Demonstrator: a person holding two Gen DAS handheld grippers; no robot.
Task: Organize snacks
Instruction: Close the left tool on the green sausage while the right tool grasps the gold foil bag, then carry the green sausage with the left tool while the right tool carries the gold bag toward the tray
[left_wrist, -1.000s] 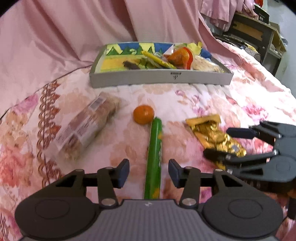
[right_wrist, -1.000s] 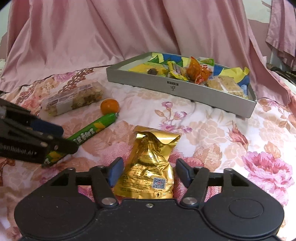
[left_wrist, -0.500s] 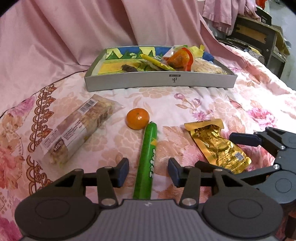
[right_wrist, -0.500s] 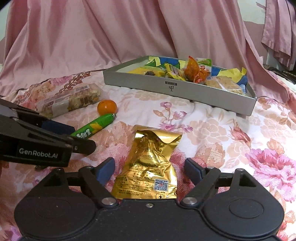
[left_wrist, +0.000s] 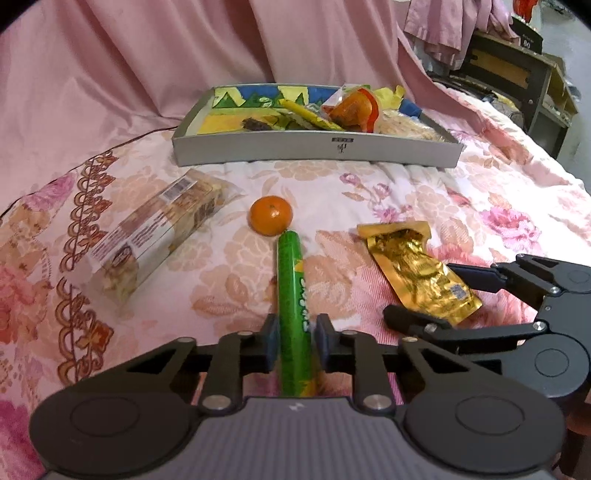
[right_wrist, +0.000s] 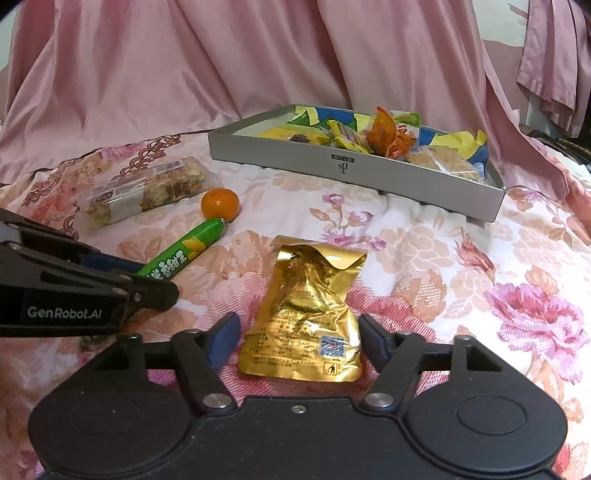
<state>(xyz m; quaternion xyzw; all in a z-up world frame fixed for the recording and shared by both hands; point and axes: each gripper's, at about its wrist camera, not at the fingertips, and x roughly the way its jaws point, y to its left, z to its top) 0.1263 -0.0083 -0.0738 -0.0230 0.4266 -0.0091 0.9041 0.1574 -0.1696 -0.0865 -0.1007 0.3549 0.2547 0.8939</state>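
Note:
A green sausage stick (left_wrist: 291, 295) lies on the floral bedspread, its far tip touching a small orange (left_wrist: 270, 215). My left gripper (left_wrist: 294, 341) is shut on the stick's near end; it also shows in the right wrist view (right_wrist: 147, 284). A gold foil pouch (right_wrist: 304, 314) lies between the open fingers of my right gripper (right_wrist: 297, 341), which shows in the left wrist view (left_wrist: 424, 295) with its fingers either side of the pouch (left_wrist: 413, 273). A grey tray (left_wrist: 317, 149) with several snacks stands at the back.
A clear-wrapped nut bar (left_wrist: 155, 236) lies left of the orange. Pink curtains hang behind the tray. A dark shelf unit (left_wrist: 517, 77) stands at the far right beyond the bed.
My left gripper's fingers have closed from wide apart onto the green stick. My right gripper has opened wider around the gold pouch.

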